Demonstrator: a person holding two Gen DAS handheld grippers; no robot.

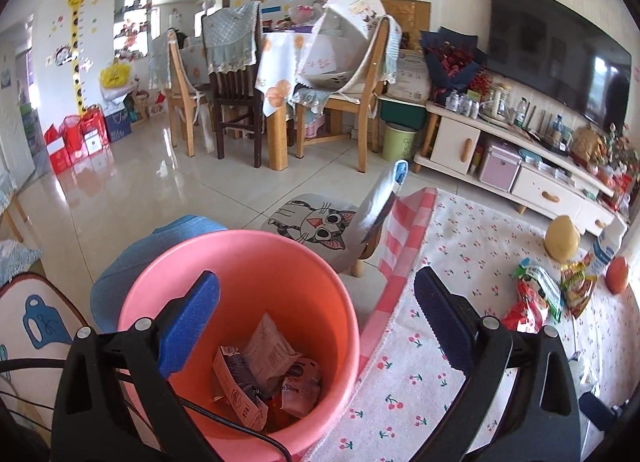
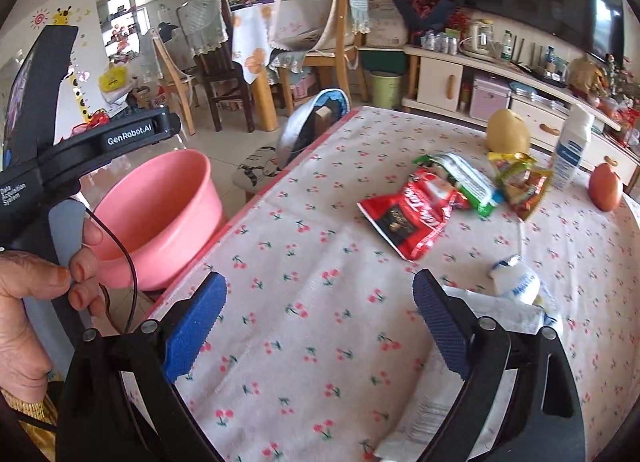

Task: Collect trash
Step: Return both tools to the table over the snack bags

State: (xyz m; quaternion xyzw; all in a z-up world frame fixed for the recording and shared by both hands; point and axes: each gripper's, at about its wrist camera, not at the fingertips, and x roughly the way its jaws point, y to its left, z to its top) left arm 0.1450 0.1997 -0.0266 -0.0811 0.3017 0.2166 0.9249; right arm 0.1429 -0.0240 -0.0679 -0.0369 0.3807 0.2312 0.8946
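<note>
I see a tabletop under a white cherry-print cloth [image 2: 320, 262] in a living room with pale floor tiles [image 1: 160, 181]. Only my left view looks into the round pink plastic bucket [image 1: 248, 262], where crumpled wrappers [image 1: 260, 378] lie; my left tongs [image 1: 316, 322] hang wide open over it, holding nothing. My right tongs [image 2: 320, 322] gape empty above the cloth, the red snack wrapper [image 2: 412, 217] well ahead of them.
</note>
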